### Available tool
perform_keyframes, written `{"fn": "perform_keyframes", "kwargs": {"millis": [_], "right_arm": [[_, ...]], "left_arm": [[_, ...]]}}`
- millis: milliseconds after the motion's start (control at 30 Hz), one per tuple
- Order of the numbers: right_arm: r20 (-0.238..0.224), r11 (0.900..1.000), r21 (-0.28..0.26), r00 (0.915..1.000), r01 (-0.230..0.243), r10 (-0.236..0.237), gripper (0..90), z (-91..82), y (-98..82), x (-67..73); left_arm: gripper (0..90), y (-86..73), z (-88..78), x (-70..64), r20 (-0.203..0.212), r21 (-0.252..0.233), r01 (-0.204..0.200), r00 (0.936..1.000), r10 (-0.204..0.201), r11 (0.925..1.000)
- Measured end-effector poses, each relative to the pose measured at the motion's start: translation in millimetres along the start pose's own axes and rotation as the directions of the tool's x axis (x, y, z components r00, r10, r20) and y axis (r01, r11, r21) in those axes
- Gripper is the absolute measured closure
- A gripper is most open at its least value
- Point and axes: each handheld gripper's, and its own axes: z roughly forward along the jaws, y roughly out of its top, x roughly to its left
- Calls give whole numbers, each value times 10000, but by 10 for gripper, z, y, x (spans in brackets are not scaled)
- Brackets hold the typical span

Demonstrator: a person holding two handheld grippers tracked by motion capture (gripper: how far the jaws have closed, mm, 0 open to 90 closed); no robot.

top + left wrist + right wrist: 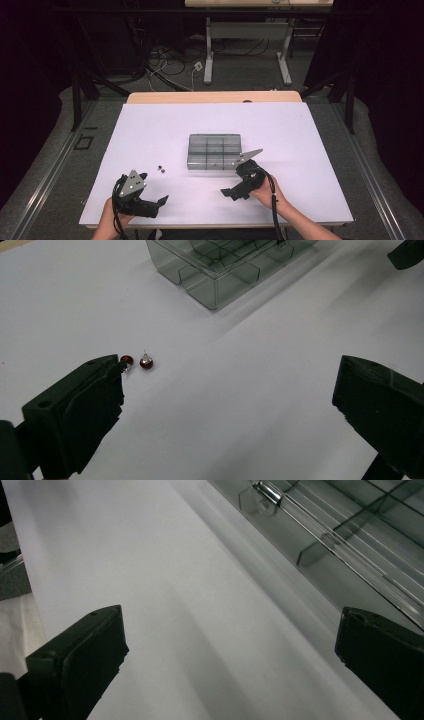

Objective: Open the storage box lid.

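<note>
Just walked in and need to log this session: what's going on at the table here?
A person sits at a white table with a two-jaw gripper in each hand. Both the left gripper and the right gripper are open and hold nothing. A clear compartment box lies mid-table, close by the right gripper. Two small dark red beads lie on the table left of the box, just ahead of the left gripper. Nothing has been picked up yet.
</note>
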Motion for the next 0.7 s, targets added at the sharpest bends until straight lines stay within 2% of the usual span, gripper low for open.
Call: {"fn": "perform_keyframes", "kwargs": {"millis": [133, 200, 333, 467, 533, 633, 700], "right_arm": [[9, 9994, -338, 10000, 71, -70, 0, 24, 59, 36], [163, 9992, -386, 9999, 39, -33, 0, 43, 86, 57], [185, 9996, -261, 9998, -57, 61, 0, 102, 140, 57], [88, 9995, 106, 9995, 305, -306, 4, 198, 213, 91], [105, 9992, 225, 9994, 321, -323, 18, 236, 235, 122], [113, 9999, 2, 9998, 146, -146, 123, 286, 239, 141], [120, 9995, -229, 9996, -235, 237, 192, 320, 224, 130]], "left_arm": [[2, 3, 16, -10, -4, -80, -14, 10000, 14, 10000], [2, 1, 14, -14, -20, -111, -22, 10000, 22, 9999], [2, 0, 0, -4, -25, -51, 21, 10000, -21, 10000], [2, 6, 15, -10, 7, -107, -34, 10000, 34, 9999], [2, 7, 17, -9, 54, -59, -49, 10000, 49, 10000], [2, 1, 17, -2, 29, -66, -23, 10000, 23, 10000], [2, -1, 13, 0, 49, -109, -8, 10000, 9, 9999]]}}
